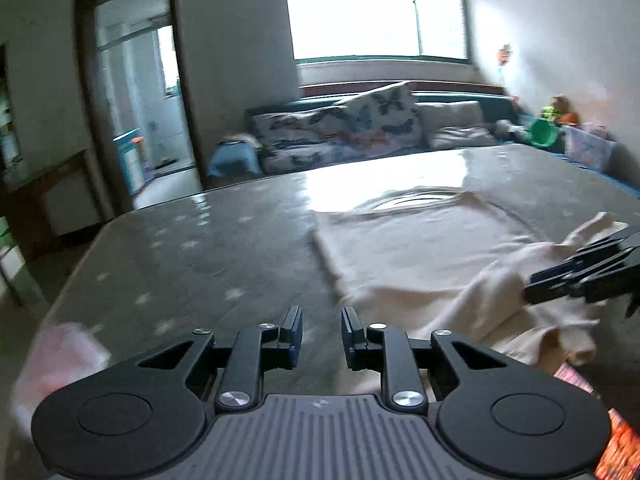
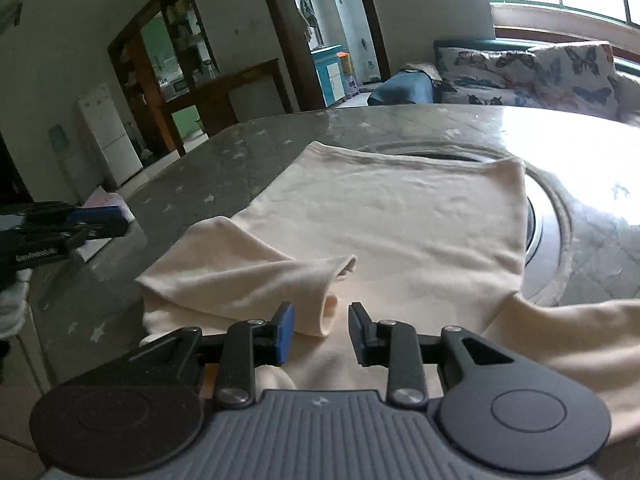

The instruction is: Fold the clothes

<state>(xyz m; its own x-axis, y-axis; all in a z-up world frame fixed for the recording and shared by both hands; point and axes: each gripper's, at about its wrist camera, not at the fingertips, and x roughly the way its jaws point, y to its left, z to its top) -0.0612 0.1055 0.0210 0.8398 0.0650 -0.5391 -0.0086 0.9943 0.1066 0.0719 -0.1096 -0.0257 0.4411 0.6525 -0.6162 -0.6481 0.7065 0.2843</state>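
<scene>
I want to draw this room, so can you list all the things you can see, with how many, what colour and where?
Shirt: one, cream, spread on the table, left sleeve folded in.
Table: one, grey with pale stars, centre of room.
Sofa: one, butterfly print, beyond the table under the window.
Window: one, bright, back wall.
Fridge: one, white, far left wall.
Basin: one, green, far right.
Left gripper: one, black, open, above the table beside the shirt.
Right gripper: one, black, open, at the folded sleeve.
</scene>
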